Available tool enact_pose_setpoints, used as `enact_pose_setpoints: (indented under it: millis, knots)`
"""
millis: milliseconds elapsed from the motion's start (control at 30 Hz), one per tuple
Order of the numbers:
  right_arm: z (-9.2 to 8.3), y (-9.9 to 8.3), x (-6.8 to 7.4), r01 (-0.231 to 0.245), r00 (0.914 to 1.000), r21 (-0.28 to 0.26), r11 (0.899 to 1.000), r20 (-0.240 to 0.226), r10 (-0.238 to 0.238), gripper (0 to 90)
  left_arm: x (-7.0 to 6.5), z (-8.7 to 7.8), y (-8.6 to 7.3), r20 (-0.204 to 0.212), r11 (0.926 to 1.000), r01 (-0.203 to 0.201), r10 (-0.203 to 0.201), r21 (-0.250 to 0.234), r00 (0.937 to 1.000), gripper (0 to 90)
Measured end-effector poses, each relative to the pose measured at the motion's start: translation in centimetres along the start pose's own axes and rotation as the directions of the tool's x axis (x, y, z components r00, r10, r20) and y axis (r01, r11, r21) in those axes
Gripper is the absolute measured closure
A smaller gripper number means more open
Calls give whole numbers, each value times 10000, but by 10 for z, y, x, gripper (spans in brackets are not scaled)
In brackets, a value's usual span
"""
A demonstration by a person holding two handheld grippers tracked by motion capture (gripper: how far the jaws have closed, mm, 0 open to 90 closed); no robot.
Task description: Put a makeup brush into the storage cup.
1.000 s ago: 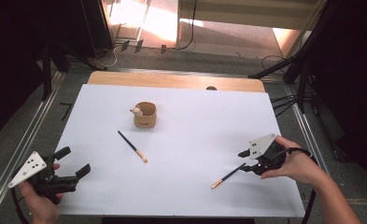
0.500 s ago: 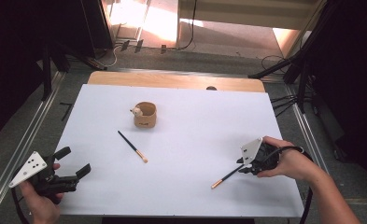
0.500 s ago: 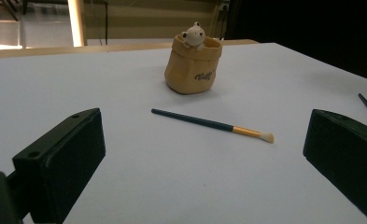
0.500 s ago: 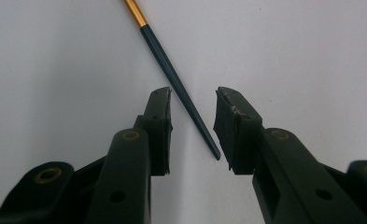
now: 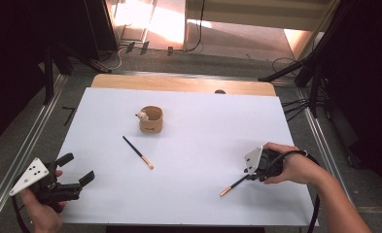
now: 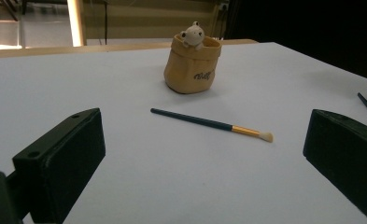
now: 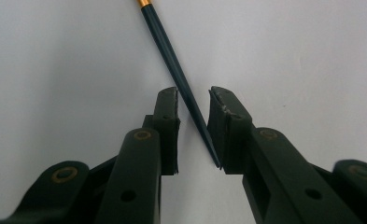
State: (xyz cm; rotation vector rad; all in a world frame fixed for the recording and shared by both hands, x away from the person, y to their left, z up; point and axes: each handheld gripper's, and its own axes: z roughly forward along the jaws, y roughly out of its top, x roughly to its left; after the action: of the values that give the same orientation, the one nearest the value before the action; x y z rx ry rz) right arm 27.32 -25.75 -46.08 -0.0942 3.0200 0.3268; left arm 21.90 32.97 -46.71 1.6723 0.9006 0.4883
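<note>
pouch-shaped pot (image 5: 151, 120) mid-table, bare sheet (image 5: 217, 136) around, brush (image 5: 138, 152) nearby

I see two hand-held grippers: the left gripper (image 5: 74, 171) and right gripper (image 5: 251, 174) each have black jaws with brass-coloured rivets, a pale three-cornered plate with dark holes, and a black trailing cable. Forearms are bare.

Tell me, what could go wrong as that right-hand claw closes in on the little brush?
The right gripper has just been closing; the brush lies between its jaws with a gap on each side, and only the pointed handle tip is there. A grip that far back might let the brush swing or slip out.

The brush lies flat on the white table, so the pads may scrape the surface or push the thin handle away instead of pinching it.
</note>
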Motion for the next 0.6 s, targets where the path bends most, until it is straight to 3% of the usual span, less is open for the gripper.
enact_pose_setpoints:
  millis: [600]
  knots:
    - [9, 10, -2, 608, 9980, 570, 9965, -224, -596, 762, -1, 1, 0, 57, 10000, 18, -18, -27, 10000, 0]
